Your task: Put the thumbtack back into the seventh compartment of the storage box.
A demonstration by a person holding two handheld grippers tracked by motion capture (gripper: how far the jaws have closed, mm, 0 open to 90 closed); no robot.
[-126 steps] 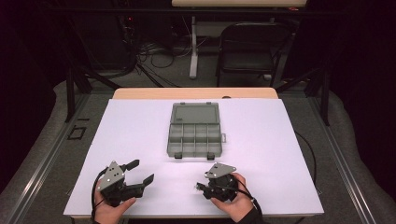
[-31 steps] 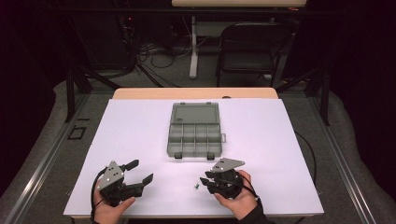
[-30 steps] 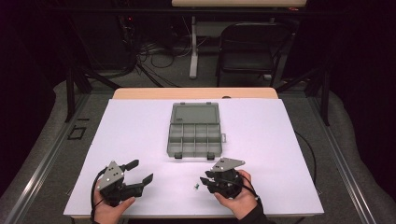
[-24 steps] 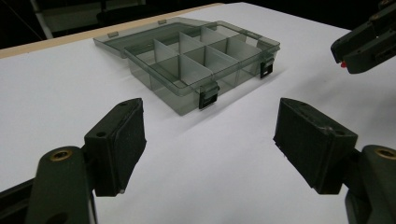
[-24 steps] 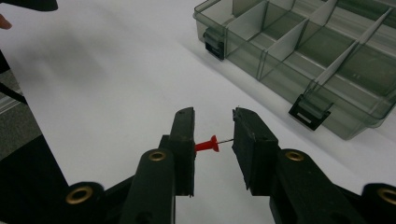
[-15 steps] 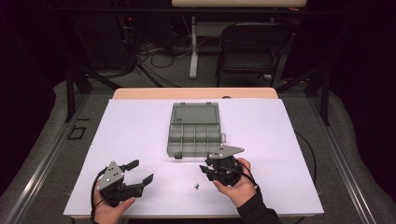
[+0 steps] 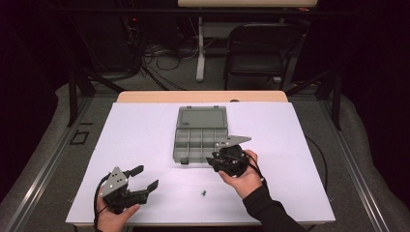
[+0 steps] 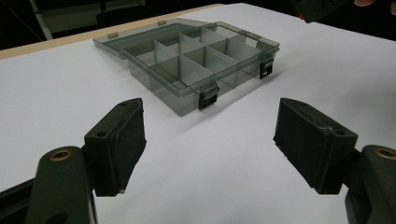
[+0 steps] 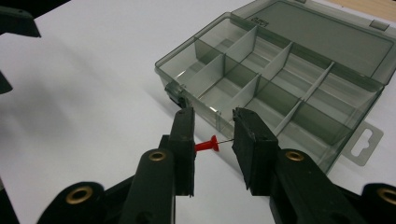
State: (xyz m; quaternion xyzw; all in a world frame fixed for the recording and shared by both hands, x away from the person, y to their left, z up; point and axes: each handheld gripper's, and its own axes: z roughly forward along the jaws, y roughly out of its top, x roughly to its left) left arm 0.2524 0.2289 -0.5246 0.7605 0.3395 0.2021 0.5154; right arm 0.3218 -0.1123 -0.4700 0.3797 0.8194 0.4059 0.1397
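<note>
A smoky grey compartment box (image 7: 199, 137) lies open in the middle of the white table, its lid folded back. My right gripper (image 7: 213, 162) hovers at the box's near right corner, shut on a red pushpin (image 9: 205, 146). The pin lies crosswise between the pads, head against the left pad and needle tip at the right one. In the right gripper view the gripper (image 9: 214, 116) points at the box's (image 9: 280, 84) front compartments. My left gripper (image 7: 145, 177) rests near the table's front left, open and holding nothing (image 8: 212, 135), facing the box (image 8: 187, 60).
A small dark green item (image 7: 204, 193) lies on the white table (image 7: 145, 130) between the two hands, near the front edge. A chair (image 7: 256, 53) and cables stand beyond the far edge.
My right gripper has lifted from near the front edge and moved away toward the box's near right corner. The left gripper has stayed put.
</note>
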